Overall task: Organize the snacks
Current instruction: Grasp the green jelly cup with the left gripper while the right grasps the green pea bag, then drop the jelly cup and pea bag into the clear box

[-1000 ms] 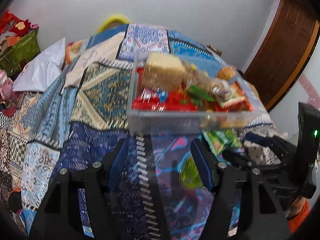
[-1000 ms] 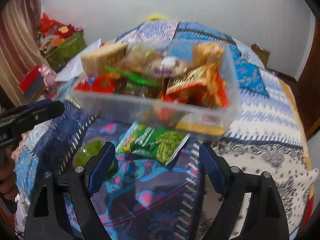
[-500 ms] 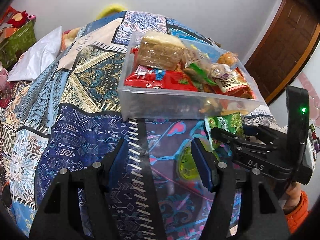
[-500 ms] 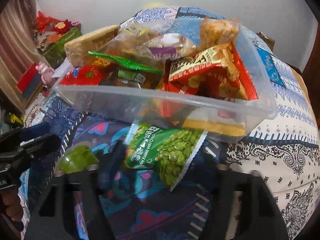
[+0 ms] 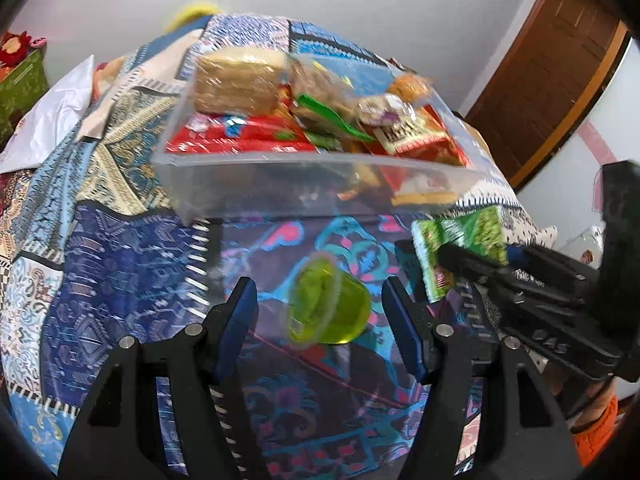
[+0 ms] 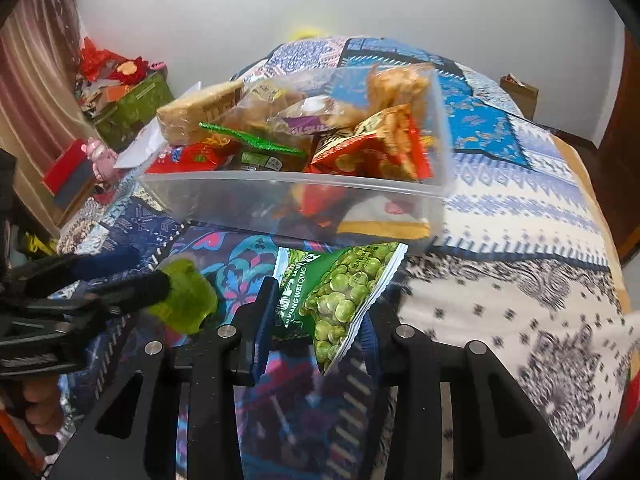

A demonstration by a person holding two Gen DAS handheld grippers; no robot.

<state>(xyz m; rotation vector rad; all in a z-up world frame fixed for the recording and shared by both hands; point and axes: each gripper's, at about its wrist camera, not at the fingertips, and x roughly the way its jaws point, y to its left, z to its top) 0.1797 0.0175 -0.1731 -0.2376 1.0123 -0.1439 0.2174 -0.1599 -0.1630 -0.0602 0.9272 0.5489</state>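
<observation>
A clear plastic bin full of snack packets sits on the patchwork bedspread; it also shows in the right wrist view. A green jelly cup lies on its side between the open fingers of my left gripper, with gaps on both sides. The cup also shows in the right wrist view. A green pea packet lies just before the bin, between the fingers of my right gripper, which stand close around it. The packet also shows in the left wrist view.
The bedspread stretches right of the bin. A white pillow lies at the far left. A green box with red clutter stands beside the bed. A brown door is at the right.
Both grippers moved forward and down. The jelly cup now lies between my left fingers. My right fingers have narrowed around the pea packet.
</observation>
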